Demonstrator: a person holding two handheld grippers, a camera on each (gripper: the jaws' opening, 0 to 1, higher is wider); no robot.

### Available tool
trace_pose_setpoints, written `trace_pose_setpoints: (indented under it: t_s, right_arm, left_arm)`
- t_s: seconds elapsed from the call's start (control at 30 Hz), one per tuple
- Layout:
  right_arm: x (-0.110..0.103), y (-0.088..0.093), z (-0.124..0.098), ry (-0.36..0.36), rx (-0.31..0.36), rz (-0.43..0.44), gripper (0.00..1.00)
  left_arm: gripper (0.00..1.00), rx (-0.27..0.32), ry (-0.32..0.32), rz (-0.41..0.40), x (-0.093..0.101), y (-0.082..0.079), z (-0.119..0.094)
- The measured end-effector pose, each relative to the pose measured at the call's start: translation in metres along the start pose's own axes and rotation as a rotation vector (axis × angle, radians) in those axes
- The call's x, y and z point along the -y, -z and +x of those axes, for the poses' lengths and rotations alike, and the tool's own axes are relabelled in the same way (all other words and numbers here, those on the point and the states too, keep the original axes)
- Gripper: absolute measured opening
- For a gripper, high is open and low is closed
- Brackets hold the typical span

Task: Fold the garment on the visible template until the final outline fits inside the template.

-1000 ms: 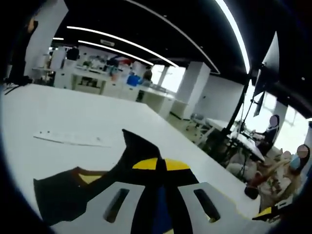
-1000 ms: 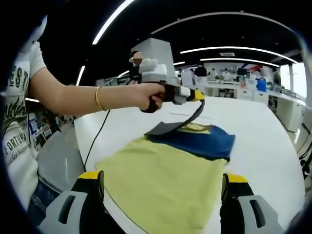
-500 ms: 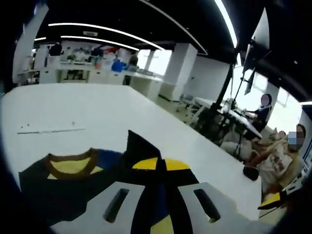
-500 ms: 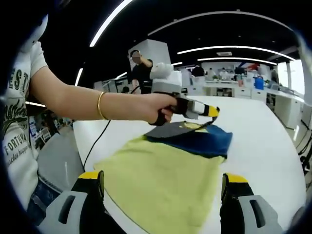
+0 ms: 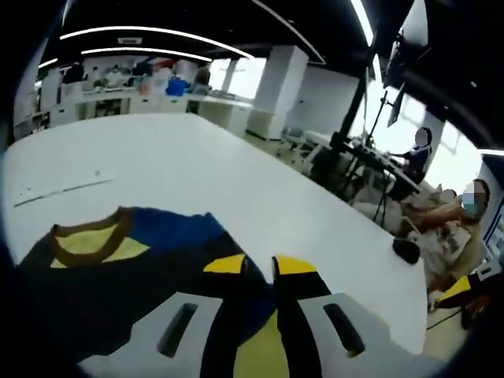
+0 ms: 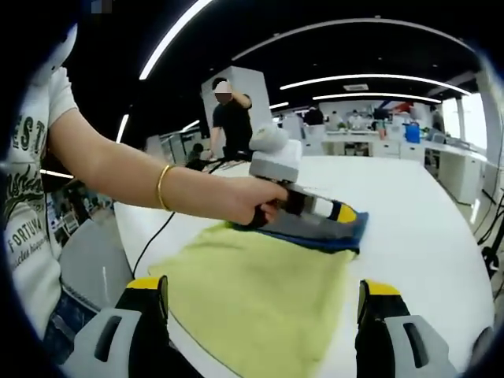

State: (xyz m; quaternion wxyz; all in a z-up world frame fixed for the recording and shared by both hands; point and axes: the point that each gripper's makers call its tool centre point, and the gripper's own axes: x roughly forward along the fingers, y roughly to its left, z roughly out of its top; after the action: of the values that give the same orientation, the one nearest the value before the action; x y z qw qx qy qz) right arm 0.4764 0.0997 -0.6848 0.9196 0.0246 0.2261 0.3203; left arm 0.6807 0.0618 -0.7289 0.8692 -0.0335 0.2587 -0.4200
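A fold of the navy part is being laid down onto the garment, as I judge it. The left gripper (image 5: pixel 257 264), held in a hand (image 6: pixel 252 206), sits low over the yellow-and-navy cloth garment (image 6: pixel 260 291); its yellow-tipped jaws stand slightly apart with navy cloth at and beneath the tips, though I cannot tell if any cloth is still pinched between them. The right gripper (image 6: pixel 264 299) waits at the near edge, jaws spread wide and empty, the yellow cloth lying between and beyond them.

The next move probably calls for freeing the left gripper from the cloth without dragging the fold, then checking the outline. No template edge can be made out under the garment, so how well it fits cannot be judged.

The garment lies flat on the white counter (image 6: pixel 425 236). In the right gripper view its near part is a broad pale-yellow panel, with a navy layer (image 6: pixel 331 236) at the far end under the left gripper. In the left gripper view the navy fabric spreads to the left, with a brown-trimmed neckline (image 5: pixel 88 239) showing a yellow lining. A person stands beyond the counter.
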Motion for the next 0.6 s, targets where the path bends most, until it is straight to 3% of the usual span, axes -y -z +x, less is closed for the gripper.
trace_pose_setpoints:
  t_s: [0.3,0.6]
  right_arm:
    - [-0.004,-0.013,0.001,-0.056,0.024,0.007,0.99]
    - [-0.007,-0.012,0.001,-0.123,-0.041,-0.061,0.99]
  left_arm:
    - [0.39,0.048,0.042,0.065,-0.002,-0.006,-0.026]
    - [0.66,0.068,0.067,0.122,-0.003,-0.003,-0.064]
